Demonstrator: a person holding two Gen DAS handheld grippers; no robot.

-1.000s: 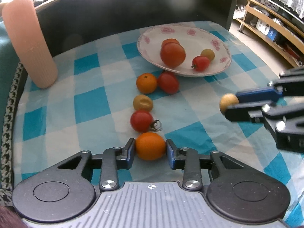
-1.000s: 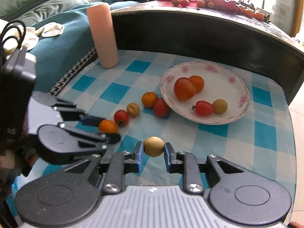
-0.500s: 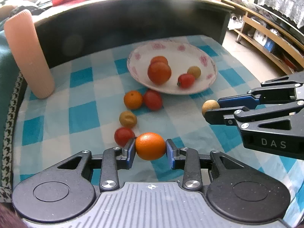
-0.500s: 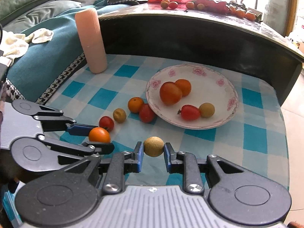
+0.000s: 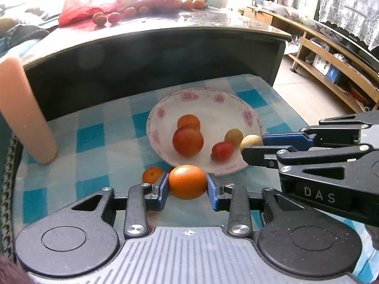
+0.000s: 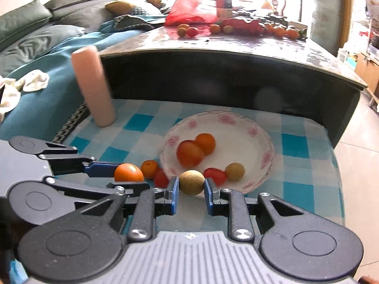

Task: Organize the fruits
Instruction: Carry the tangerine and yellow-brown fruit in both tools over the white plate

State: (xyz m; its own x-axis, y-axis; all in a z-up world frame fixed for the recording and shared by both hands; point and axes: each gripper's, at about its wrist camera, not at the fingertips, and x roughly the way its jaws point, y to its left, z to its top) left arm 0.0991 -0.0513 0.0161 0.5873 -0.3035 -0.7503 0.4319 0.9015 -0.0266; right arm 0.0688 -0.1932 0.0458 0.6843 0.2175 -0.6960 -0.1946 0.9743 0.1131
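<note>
While four fruits already lay on the plate [image 6: 265, 142], the left gripper [image 5: 187, 185] was clamped on an orange [image 5: 187, 181] and the right gripper [image 6: 191, 185] on a tan fruit [image 6: 191, 181], both carried at the plate's six o'clock rim. At least a mandarin [image 6: 149, 168] and a tomato [image 6: 161, 178] remained on the cloth [image 6: 296, 142] at the plate's eight o'clock, so the sorting looked roughly half done. Compared with a second earlier, both grippers had risen and closed on the plate, grips unchanged.
</note>
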